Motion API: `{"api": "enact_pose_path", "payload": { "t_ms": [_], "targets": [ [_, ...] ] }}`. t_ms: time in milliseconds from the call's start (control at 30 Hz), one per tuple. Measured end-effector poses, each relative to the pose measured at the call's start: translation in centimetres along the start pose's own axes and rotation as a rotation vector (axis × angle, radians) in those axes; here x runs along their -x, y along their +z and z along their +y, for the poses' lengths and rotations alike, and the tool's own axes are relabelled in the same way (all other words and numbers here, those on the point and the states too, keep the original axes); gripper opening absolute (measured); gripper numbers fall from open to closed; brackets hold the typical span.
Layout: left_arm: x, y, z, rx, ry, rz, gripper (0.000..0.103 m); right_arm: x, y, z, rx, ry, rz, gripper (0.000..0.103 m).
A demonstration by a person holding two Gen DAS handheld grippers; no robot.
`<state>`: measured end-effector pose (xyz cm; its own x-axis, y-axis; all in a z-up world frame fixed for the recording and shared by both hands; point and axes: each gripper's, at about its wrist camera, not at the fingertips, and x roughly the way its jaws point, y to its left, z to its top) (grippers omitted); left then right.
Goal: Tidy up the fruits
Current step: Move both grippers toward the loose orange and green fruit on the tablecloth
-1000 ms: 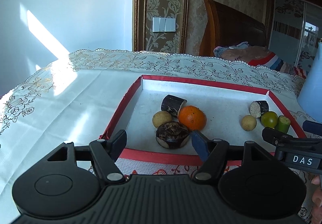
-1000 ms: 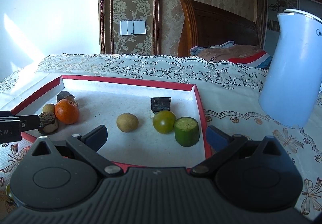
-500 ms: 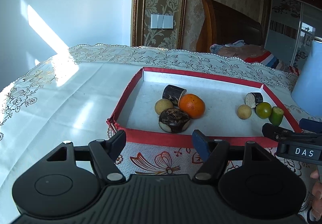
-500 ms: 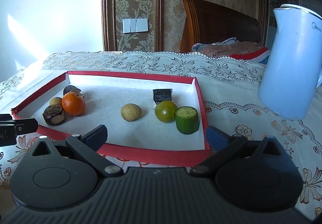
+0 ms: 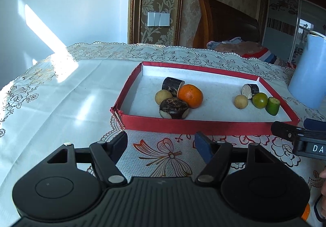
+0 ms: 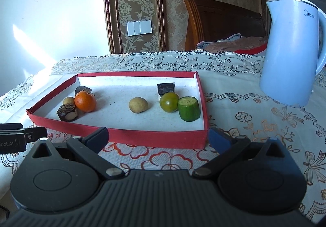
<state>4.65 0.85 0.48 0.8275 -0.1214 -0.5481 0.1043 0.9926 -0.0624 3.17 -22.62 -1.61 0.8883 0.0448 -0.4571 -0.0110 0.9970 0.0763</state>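
A red-rimmed tray [image 5: 199, 125] [image 6: 142, 135] holds two groups. At its left lie an orange [image 5: 190, 96] [image 6: 85, 101], a tan round fruit [image 5: 163, 97], and two dark cut pieces [image 5: 173, 108] [image 5: 172, 88]. At its right lie a tan fruit [image 5: 241, 101] [image 6: 138, 105], a green tomato [image 5: 260, 100] [image 6: 169, 102], a green cucumber piece [image 5: 273, 105] [image 6: 188, 108] and a dark piece [image 5: 250, 91] [image 6: 166, 88]. My left gripper [image 5: 163, 143] is open and empty in front of the tray. My right gripper [image 6: 158, 136] is open and empty at the tray's near edge.
A pale blue kettle [image 6: 293, 51] [image 5: 311, 72] stands on the table right of the tray. The lace tablecloth [image 5: 61, 94] covers the table; a wooden headboard [image 6: 220, 21] and bedding lie beyond. The other gripper's tip shows at each view's edge [image 5: 293, 133] [image 6: 20, 133].
Both grippers have drawn back from over the tray toward the near side of the table. Both stay open and empty. The fruits have not moved.
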Motion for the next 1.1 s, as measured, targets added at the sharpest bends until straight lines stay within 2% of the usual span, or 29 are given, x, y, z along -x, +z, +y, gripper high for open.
{"api": "enact_pose_path", "payload": {
  "t_ms": [333,433,600,800,900,1100],
  "targets": [
    [0.8,-0.7,-0.3,-0.027,-0.024,-0.001,0.073,1.7,-0.9,-1.0,-0.06,0.054,0.004,0.103],
    [0.7,-0.8,-0.5,-0.039,-0.032,0.009,0.077,1.9,-0.9,-1.1,-0.072,0.055,-0.002,0.103],
    [0.9,-1.0,-0.8,-0.058,-0.033,0.008,0.077,2.6,-1.4,-1.5,-0.083,0.084,0.004,0.103],
    [1.3,-1.4,-0.7,-0.062,-0.042,0.013,0.078,4.0,-2.2,-2.1,-0.104,0.163,0.026,0.103],
    [1.2,-1.4,-0.5,-0.048,-0.041,0.023,0.078,5.1,-2.8,-1.7,-0.068,0.193,0.032,0.103],
    [1.2,-1.4,-0.2,-0.035,-0.052,0.026,0.078,8.1,-4.6,-0.2,0.099,0.253,0.03,0.103]
  ]
}}
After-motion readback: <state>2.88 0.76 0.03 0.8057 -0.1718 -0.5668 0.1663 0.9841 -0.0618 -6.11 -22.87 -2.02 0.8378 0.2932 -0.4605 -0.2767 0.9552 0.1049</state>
